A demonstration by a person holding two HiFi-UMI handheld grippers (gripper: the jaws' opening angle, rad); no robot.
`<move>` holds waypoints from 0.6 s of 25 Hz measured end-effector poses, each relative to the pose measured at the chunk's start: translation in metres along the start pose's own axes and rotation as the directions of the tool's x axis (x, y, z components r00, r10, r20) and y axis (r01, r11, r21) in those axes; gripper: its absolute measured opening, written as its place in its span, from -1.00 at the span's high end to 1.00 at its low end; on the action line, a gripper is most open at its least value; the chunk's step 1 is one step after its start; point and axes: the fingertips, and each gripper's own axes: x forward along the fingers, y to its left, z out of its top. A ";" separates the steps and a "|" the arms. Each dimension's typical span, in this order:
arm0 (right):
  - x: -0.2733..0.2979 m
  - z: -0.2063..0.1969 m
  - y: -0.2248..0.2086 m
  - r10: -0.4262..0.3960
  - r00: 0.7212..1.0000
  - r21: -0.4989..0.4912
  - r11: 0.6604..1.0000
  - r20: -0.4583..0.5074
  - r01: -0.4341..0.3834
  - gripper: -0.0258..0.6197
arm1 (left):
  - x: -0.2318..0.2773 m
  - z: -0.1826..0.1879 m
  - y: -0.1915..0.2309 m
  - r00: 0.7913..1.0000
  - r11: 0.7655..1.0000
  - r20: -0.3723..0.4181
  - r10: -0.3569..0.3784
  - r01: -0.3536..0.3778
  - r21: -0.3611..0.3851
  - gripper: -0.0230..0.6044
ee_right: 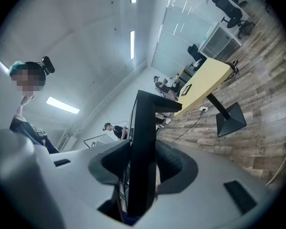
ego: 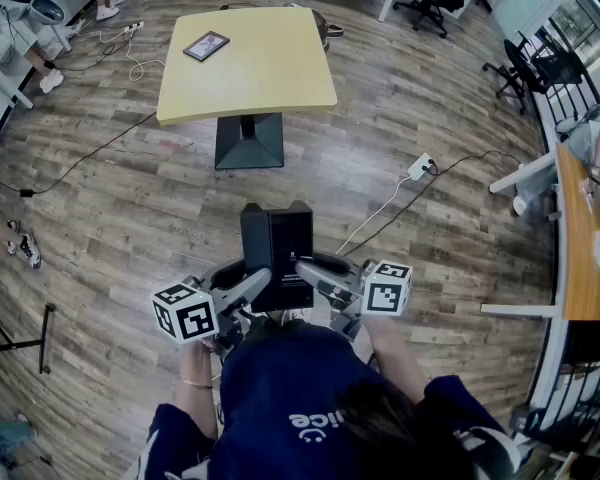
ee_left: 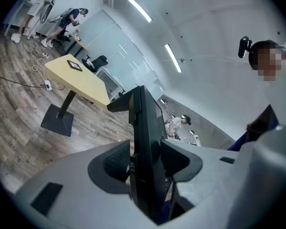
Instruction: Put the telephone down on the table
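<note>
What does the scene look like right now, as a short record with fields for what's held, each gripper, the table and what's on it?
Held object: black telephone, carried in the air between both grippers
Left gripper: fingers closed on one side of the telephone
Right gripper: fingers closed on the other side
Table: yellow top on a dark pedestal, some way ahead, apart from the telephone
On table: one flat, dark-framed tablet-like item near a far corner
Task status: telephone not yet on the table

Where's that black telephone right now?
Low in the head view's centre, the telephone is gripped by the left gripper and right gripper before the person, over the floor, short of the yellow table.
</note>
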 end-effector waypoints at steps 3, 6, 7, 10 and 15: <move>0.005 -0.004 0.000 -0.018 1.000 -0.003 1.000 -0.022 0.018 0.37 | -0.003 0.000 0.003 1.000 1.000 -0.014 0.000 0.000 0.008 0.29; 0.013 -0.007 0.000 -0.031 0.999 -0.006 0.999 -0.042 0.031 0.36 | -0.009 0.001 0.008 1.000 1.000 -0.014 -0.014 0.014 0.009 0.29; 0.013 -0.008 0.000 -0.033 0.998 -0.009 0.999 -0.046 0.033 0.36 | -0.008 0.000 0.009 1.000 1.000 -0.011 -0.018 0.019 0.011 0.29; 0.003 -0.010 -0.007 -0.038 0.998 -0.017 0.999 -0.041 0.037 0.35 | 0.001 -0.008 0.007 1.000 0.999 -0.018 -0.025 0.026 0.027 0.30; 0.047 -0.012 -0.004 -0.063 0.998 -0.012 0.998 -0.004 0.063 0.35 | -0.028 0.012 0.037 0.999 0.999 -0.036 -0.034 0.035 0.017 0.30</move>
